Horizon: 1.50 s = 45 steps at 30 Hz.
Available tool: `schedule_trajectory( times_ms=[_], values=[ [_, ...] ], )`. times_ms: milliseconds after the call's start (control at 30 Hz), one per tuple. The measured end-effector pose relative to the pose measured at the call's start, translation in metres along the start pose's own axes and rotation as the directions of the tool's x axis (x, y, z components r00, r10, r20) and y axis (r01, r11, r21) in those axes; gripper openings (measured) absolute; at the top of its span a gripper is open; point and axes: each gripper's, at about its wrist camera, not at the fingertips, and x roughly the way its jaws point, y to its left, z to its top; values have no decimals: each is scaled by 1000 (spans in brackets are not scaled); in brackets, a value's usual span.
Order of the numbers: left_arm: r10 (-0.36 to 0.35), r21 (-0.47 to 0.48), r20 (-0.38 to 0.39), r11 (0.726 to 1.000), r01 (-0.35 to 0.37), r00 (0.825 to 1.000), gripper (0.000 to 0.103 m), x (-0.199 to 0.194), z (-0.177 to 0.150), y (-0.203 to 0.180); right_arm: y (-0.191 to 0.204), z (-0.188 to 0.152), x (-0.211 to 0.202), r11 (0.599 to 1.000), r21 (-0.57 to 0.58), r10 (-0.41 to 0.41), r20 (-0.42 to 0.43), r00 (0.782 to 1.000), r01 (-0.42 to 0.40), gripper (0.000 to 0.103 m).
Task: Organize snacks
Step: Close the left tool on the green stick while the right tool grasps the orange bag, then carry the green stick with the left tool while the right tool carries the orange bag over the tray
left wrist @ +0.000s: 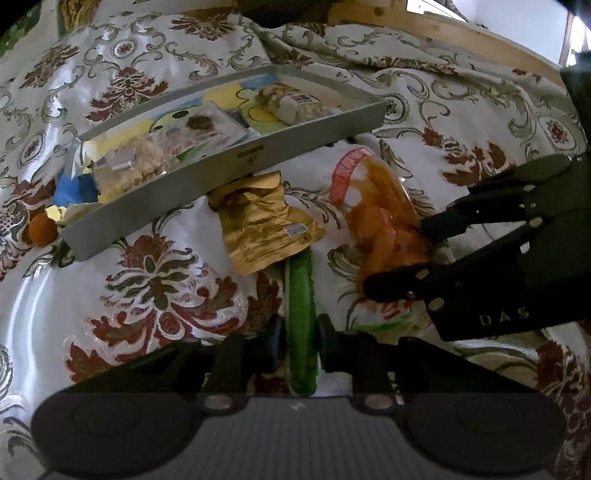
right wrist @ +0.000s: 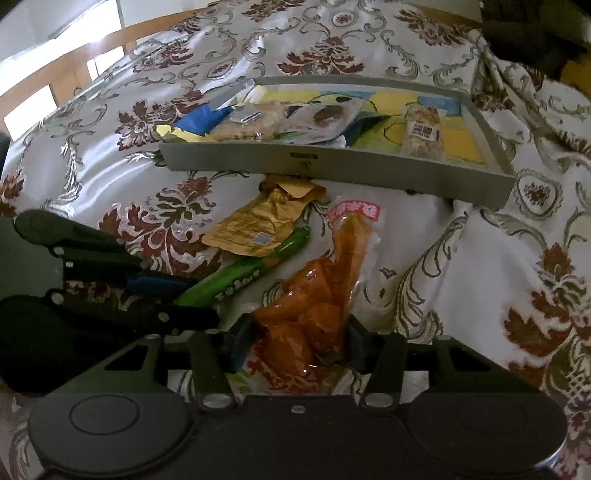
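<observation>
A green stick snack (left wrist: pixel 301 295) lies on the floral bedspread, and my left gripper (left wrist: pixel 300 332) is shut on its near end. In the right wrist view the left gripper (right wrist: pixel 201 301) comes in from the left onto that green stick (right wrist: pixel 240 269). A clear bag of orange snacks (right wrist: pixel 314 295) with a red label sits between the fingers of my right gripper (right wrist: pixel 297 336), whose pads touch both of its sides. The left wrist view shows the right gripper (left wrist: pixel 397 254) straddling the orange bag (left wrist: pixel 384 221). A crumpled gold packet (left wrist: pixel 258 229) lies loose in front of the grey tray (left wrist: pixel 236 173).
The grey tray (right wrist: pixel 332 166) holds several wrapped snacks on a colourful lining. A small orange ball (left wrist: pixel 40 229) sits by the tray's left corner. A wooden bed frame (left wrist: pixel 443 26) borders the far side. The bedspread (right wrist: pixel 480 258) is rumpled near the tray.
</observation>
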Motion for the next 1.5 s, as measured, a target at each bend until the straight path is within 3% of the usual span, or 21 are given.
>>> schedule_trajectory(
  times_ms=[333, 600, 800, 1000, 1133, 1500],
  values=[
    [-60, -132, -60, 990, 51, 996, 19, -32, -6, 6, 7, -7, -22, 999, -31, -25, 43, 999, 26, 53],
    [-93, -220, -28, 972, 85, 995, 19, -55, -10, 5, 2, -11, -50, 999, 20, -47, 108, 993, 45, 53],
    [-138, -270, 2, 954, 133, 990, 19, -70, -14, 2, -9, -10, -68, 995, 75, -75, 172, 982, 63, 53],
    [-177, -359, -34, 921, 153, 984, 19, -72, -26, 4, -16, -11, -69, 992, 101, -97, 179, 979, 80, 53],
    [-207, -394, -14, 901, 185, 978, 19, -77, -27, 7, -15, -12, -70, 992, 100, -100, 186, 978, 82, 53],
    [-205, -409, 75, 886, 218, 976, 19, -88, -19, 14, -20, -8, -69, 990, 117, -97, 207, 973, 74, 53]
  ],
)
